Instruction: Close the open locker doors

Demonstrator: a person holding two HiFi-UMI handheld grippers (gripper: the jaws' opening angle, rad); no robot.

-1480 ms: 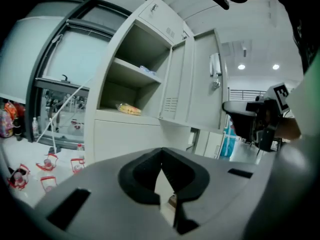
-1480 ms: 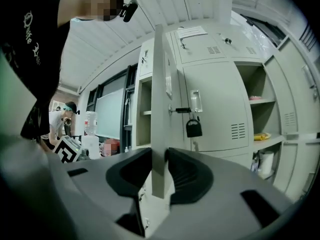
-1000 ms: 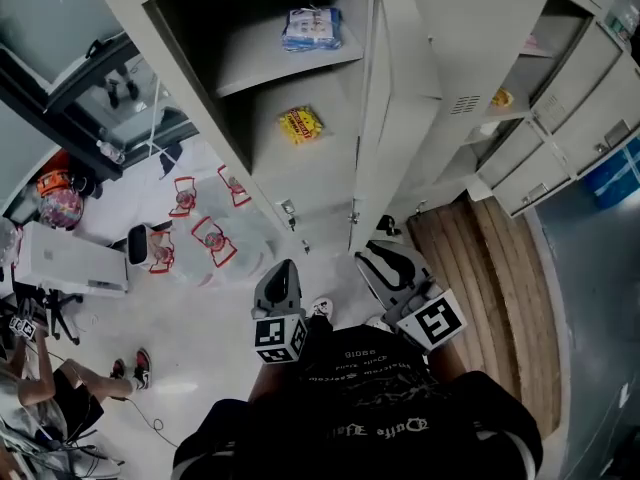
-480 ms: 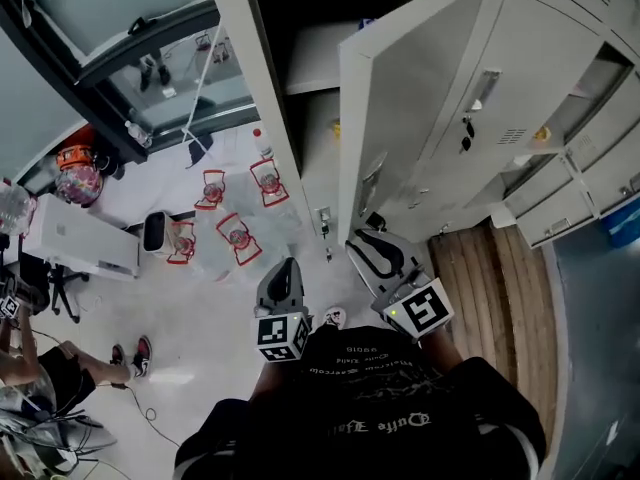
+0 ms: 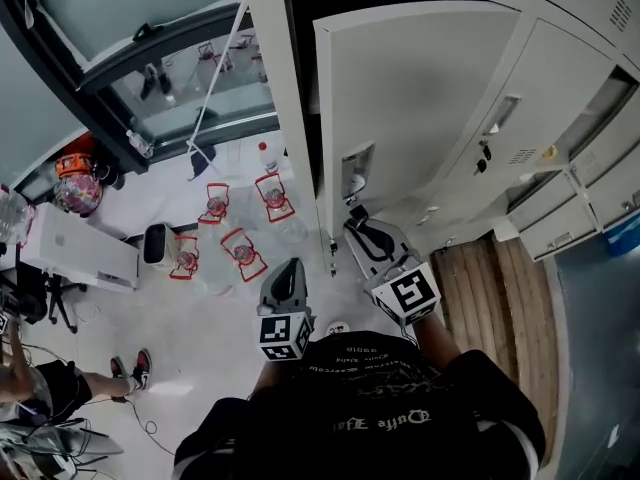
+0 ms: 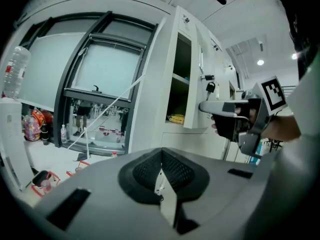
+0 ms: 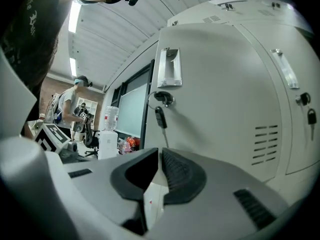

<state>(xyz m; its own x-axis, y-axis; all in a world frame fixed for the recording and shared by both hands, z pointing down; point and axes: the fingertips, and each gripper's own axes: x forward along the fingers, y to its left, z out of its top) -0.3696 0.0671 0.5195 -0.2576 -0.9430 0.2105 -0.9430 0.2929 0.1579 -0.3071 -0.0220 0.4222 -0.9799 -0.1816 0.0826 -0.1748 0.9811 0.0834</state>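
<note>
A tall grey locker door (image 5: 420, 108) stands ajar in the head view, and its face hides most of the dark compartment behind it. My right gripper (image 5: 353, 221) points at the door's lower edge, just under the recessed handle (image 5: 353, 173). Its jaws have just been closing, and they now stand together with nothing between them. In the right gripper view (image 7: 160, 154) the door face fills the frame, with the handle (image 7: 169, 69) and a hanging key (image 7: 160, 116). My left gripper (image 5: 289, 268) hangs lower left, away from the door, shut and empty (image 6: 161, 154). Past the door edge (image 6: 192, 84), a yellow packet (image 6: 176, 118) lies on a shelf.
More grey lockers (image 5: 590, 98) run to the right. A strip of wooden flooring (image 5: 490, 288) lies in front of them. Several red-framed objects (image 5: 240, 248) and a white box (image 5: 75, 253) sit on the floor to the left. A dark window frame (image 5: 150, 68) stands behind them.
The locker door has swung further toward shut and now covers the shelves seen before. My right gripper has moved left and forward to the door, and its jaws have narrowed. The left gripper barely shifted.
</note>
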